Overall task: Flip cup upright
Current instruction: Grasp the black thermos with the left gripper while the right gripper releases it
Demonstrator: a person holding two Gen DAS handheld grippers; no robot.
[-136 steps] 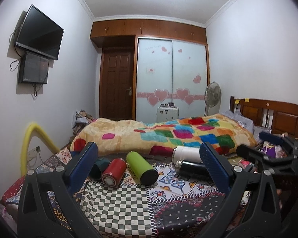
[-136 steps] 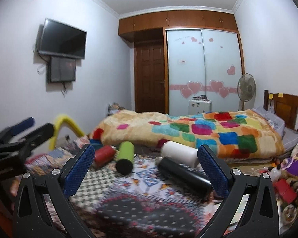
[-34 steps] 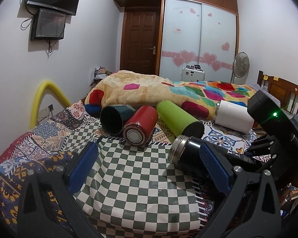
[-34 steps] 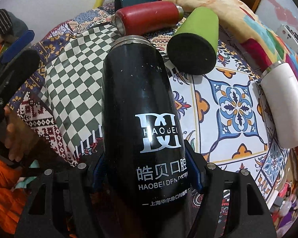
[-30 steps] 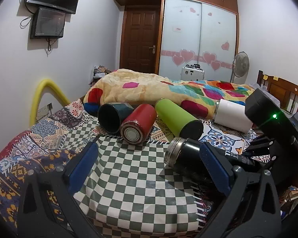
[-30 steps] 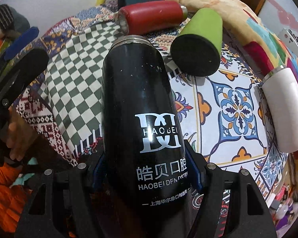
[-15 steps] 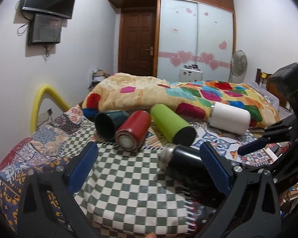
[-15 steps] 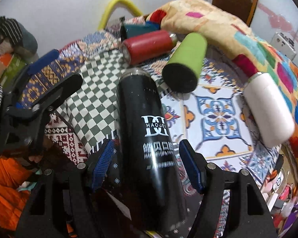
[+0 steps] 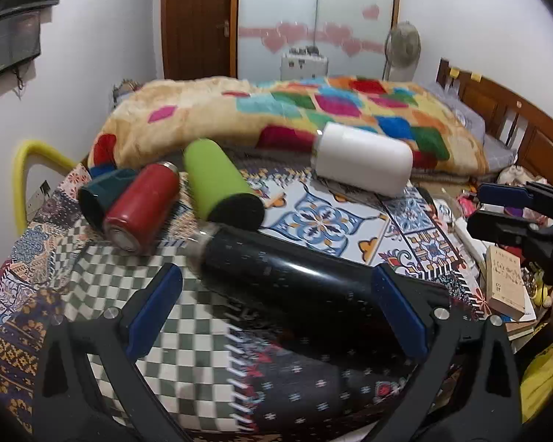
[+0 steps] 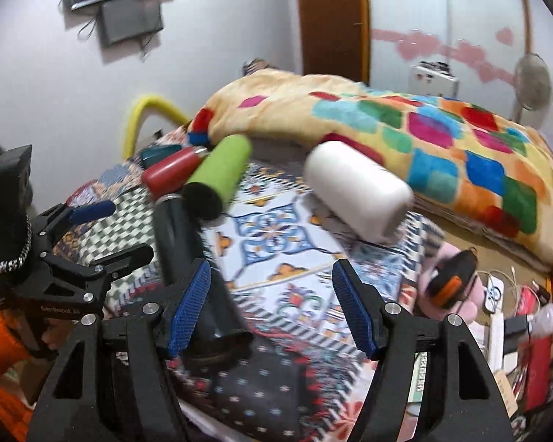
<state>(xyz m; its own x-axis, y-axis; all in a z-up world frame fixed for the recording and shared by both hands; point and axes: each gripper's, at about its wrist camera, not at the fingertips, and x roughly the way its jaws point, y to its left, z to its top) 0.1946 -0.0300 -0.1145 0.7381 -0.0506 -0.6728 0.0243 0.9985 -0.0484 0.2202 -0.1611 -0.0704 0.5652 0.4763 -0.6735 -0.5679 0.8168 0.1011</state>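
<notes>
Centrally, black cup [image 9: 276,276] lies flat on the patterned cloth [image 9: 173,335] between the spread left gripper [image 9: 276,309] fingers; right gripper [image 10: 271,305] also apart, empty, lower frame.

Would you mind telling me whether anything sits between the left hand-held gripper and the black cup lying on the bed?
Nothing visible does. The black cup lies on its side across the left hand-held gripper's open jaws, its body just ahead of them. The green cup and red cup lie beyond its far end.
</notes>
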